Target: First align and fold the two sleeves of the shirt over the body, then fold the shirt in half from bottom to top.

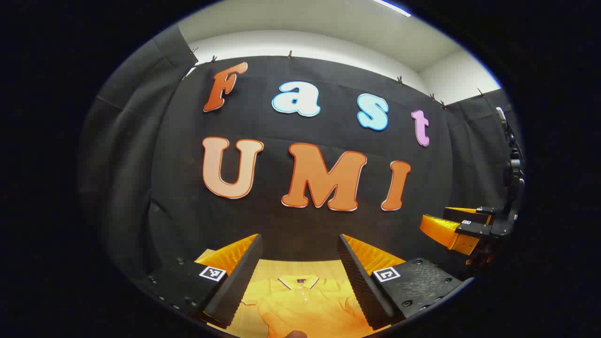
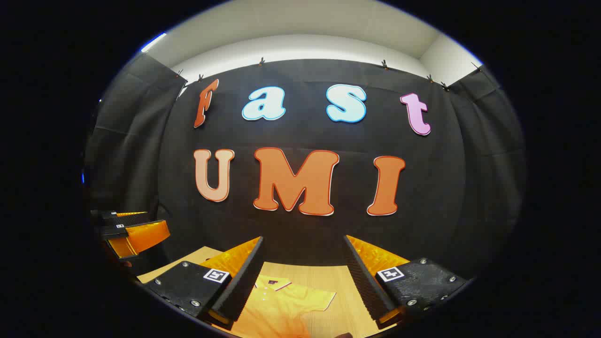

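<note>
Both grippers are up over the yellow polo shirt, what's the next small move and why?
Probably lower the right gripper toward the short sleeve that lies spread on the wooden table. Both grippers, the left gripper too, are open above the yellow polo shirt, holding nothing, and that sleeve isn't folded over the body yet.

Recording booth: black cloth wall (image 1: 300, 225) clipped up, white ceiling (image 2: 300, 28), wooden table (image 2: 338, 277).

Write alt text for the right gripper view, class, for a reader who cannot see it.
A yellow polo shirt lies on a wooden table, seen between the open fingers of the right hand-held gripper held above it. The left hand-held gripper shows farther off at the left, before the booth's black cloth wall.
</note>
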A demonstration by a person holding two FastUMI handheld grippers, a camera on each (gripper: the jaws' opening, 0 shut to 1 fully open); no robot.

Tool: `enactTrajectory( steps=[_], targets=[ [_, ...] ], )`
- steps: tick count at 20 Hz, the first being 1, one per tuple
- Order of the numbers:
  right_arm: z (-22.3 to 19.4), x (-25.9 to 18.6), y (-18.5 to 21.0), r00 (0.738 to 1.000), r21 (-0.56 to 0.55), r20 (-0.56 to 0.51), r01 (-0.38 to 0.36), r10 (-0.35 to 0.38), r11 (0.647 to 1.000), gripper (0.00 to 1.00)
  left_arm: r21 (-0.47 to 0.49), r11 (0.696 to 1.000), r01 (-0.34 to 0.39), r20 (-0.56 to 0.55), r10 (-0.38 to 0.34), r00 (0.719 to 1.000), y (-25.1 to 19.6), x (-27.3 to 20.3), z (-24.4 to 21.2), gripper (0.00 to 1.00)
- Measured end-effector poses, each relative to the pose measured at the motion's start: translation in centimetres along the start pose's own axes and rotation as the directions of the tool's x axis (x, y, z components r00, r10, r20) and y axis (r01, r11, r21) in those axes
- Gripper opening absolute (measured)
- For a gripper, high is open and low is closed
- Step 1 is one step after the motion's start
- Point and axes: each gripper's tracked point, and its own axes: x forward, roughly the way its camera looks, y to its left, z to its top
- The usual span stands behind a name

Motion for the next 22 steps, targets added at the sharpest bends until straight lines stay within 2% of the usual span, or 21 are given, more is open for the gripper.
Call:
enactTrajectory(
  steps=[1, 2, 3, 4, 5, 6, 13, 18, 22],
  targets=[
    [0.4, 0.2, -0.1, 1.000, -0.019, 0.012, 0.006, -0.006, 1.000, 0.99, -0.015, 1.000, -0.010, -0.001, 0.010, 1.000, 0.3, 0.3, 0.4, 0.98],
    [0.4, 0.2, -0.2, 1.000, -0.027, 0.020, 0.017, -0.016, 0.999, 0.94, -0.025, 1.000, -0.014, -0.010, 0.014, 1.000, 0.6, 0.4, 0.1, 0.96],
    [-0.2, 0.2, 0.1, 1.000, -0.020, 0.009, 0.011, -0.011, 1.000, 0.94, -0.026, 0.999, -0.018, -0.023, 0.018, 1.000, 0.8, 0.5, -0.1, 0.98],
    [-1.4, 0.0, 0.9, 1.000, -0.013, -0.015, -0.015, 0.015, 1.000, 0.99, -0.023, 0.999, -0.028, -0.023, 0.028, 0.999, 1.1, 0.7, -0.4, 0.98],
    [-2.5, -0.2, 1.5, 0.998, -0.017, -0.047, -0.029, 0.028, 0.999, 0.94, -0.017, 0.999, -0.039, -0.029, 0.039, 0.999, 1.4, 0.8, -0.4, 0.96],
    [-3.4, -0.4, 1.6, 0.997, -0.024, -0.069, -0.030, 0.028, 0.999, 0.99, -0.013, 0.999, -0.047, -0.033, 0.047, 0.998, 1.7, 0.7, -0.7, 0.98],
    [-7.4, -0.1, 2.4, 0.990, -0.015, -0.138, -0.014, 0.012, 1.000, 0.99, 0.041, 0.998, -0.046, -0.056, 0.048, 0.997, 3.2, -0.2, -3.5, 0.98],
    [-9.7, 1.4, 1.2, 0.985, -0.041, -0.164, 0.036, -0.043, 0.998, 0.99, 0.066, 0.997, -0.040, -0.074, 0.045, 0.996, 4.1, -0.6, -5.3, 0.98],
    [-12.5, 2.4, -0.8, 0.965, -0.030, -0.234, 0.110, -0.114, 0.993, 0.99, 0.124, 0.992, -0.029, -0.057, 0.036, 0.998, 4.7, -1.1, -5.5, 0.98]
  ],
)
